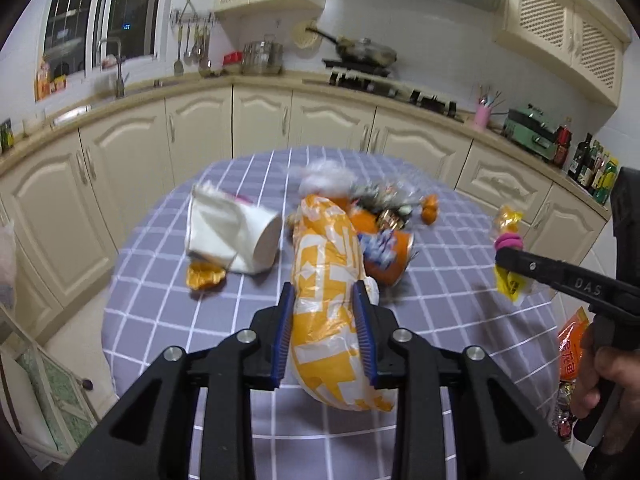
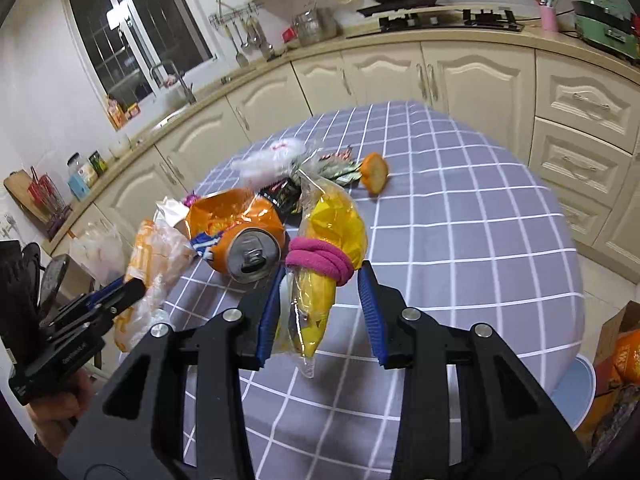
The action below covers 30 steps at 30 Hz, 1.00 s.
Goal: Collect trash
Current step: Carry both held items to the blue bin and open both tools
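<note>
Left hand-held gripper (image 1: 324, 312) pinches an orange-and-white plastic bag (image 1: 326, 280) above the desk (image 1: 460, 240) — right hand-held gripper (image 2: 322, 300) clamps a yellow packet (image 2: 324, 264) banded in pink.

We had the left gripper (image 1: 324, 312) clamped on what it carried and the right gripper (image 2: 320, 304) likewise gripping, both angled down, side by side

Orange-and-white bag (image 1: 326, 280) — lilac tablecloth (image 1: 440, 248), white grid
</note>
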### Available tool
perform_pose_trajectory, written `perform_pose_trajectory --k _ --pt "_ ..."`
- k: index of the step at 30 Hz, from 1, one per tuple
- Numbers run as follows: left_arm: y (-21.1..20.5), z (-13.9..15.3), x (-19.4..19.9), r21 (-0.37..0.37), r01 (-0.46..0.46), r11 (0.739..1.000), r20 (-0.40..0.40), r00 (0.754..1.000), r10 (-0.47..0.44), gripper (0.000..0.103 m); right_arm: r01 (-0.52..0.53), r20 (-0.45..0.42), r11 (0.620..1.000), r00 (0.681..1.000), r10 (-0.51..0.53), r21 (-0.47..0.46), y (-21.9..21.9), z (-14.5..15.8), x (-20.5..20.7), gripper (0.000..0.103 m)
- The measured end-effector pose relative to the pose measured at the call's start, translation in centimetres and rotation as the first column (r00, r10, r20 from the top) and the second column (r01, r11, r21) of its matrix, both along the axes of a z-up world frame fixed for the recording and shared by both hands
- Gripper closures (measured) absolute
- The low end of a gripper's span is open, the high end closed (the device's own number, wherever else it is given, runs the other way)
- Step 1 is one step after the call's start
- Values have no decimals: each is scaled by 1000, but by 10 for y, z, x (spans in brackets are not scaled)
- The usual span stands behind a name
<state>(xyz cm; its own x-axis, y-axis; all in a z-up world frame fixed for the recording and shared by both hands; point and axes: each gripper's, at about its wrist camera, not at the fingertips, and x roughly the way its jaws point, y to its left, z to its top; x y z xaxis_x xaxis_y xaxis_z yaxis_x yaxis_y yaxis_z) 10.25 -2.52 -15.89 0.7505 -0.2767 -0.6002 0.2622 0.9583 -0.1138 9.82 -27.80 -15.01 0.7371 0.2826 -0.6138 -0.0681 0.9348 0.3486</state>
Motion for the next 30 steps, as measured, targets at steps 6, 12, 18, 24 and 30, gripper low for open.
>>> perform_pose_trajectory --k 6,12,18,24,30 --pt "-31 35 -15 -1 54 999 87 995 -53 75 46 44 998 998 -47 34 -28 13 -15 66" --pt "-95 54 -17 -8 195 981 124 974 -192 75 153 84 987 984 -156 47 -84 25 -45 66" --pt "-189 44 -19 -10 377 926 93 922 -375 75 339 53 941 939 -340 28 -169 11 -86 66" --pt "-306 0 -36 19 571 820 -8 821 -571 75 564 -103 826 821 -561 1 -274 -53 -136 66" --pt "-414 -79 -57 43 713 700 -190 693 -695 75 667 -271 745 721 -638 21 -343 -130 -172 66"
